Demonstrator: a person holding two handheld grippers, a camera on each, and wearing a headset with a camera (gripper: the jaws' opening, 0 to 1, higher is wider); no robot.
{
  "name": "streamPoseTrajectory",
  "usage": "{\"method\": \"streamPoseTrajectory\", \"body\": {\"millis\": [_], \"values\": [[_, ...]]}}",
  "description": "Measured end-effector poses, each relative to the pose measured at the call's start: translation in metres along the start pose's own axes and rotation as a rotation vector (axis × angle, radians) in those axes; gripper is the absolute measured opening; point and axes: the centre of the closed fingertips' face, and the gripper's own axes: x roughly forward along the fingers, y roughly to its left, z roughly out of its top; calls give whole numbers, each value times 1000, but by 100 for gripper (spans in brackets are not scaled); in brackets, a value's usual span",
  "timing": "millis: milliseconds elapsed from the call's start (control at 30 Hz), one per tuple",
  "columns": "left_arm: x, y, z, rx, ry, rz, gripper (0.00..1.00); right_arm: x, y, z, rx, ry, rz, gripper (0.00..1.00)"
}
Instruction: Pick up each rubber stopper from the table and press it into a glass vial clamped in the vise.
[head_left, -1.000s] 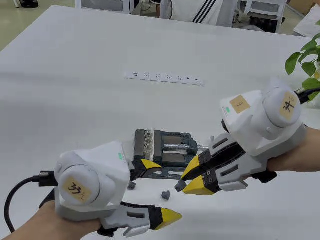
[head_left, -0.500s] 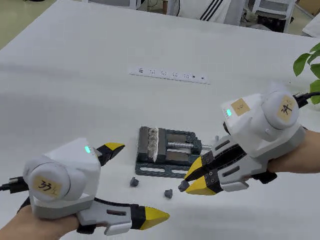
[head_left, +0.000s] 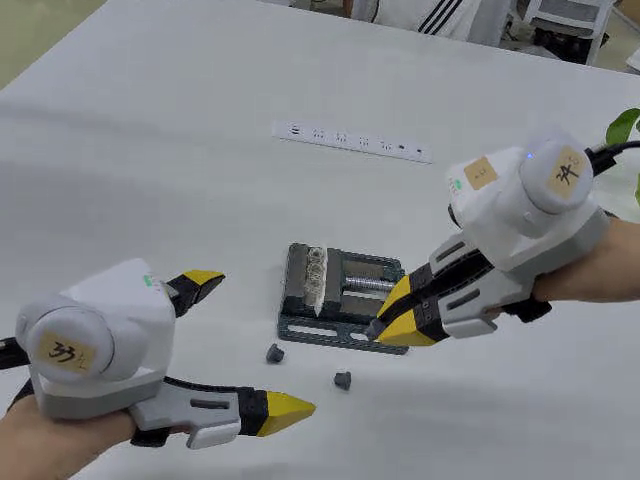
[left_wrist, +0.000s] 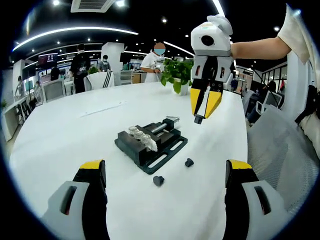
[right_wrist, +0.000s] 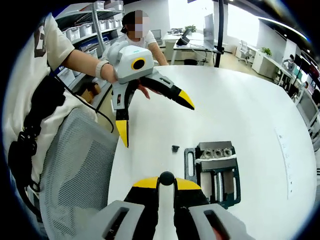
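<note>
One rubber stopper pinched by the right gripper, two more lying loose on the table

The right gripper (head_left: 382, 331) is closed on a small dark rubber stopper (right_wrist: 166, 177), held at the very tips, with the vise (head_left: 340, 305) just ahead of them. The left gripper (head_left: 258, 342) is held wide open and empty. Three stoppers are counted: the held one, and two loose stoppers (head_left: 275, 352) (head_left: 343, 379) on the table (head_left: 150, 150), between the two grippers and ahead of the left one's spread jaws. Three glass vials (right_wrist: 216, 151) are counted side by side in the vise, and their mouths appear open. The stoppers are judged light, soft and grippy but apt to roll, so they are best taken across the wide head. The glass is judged fragile, so a straight, gentle press is called for
</note>
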Motion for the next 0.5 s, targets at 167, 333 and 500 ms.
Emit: {"method": "streamPoseTrajectory", "body": {"millis": [167, 333, 500], "values": [[-4, 4, -4, -8, 2, 16, 99, 1, -23, 4, -53, 50, -1, 6], [-6, 7, -8, -17, 5, 27, 97, 3, -44, 9, -111, 114, -4, 6], [-8, 10, -10, -27, 4, 37, 97, 4, -62, 13, -169, 179, -4, 5]]}}
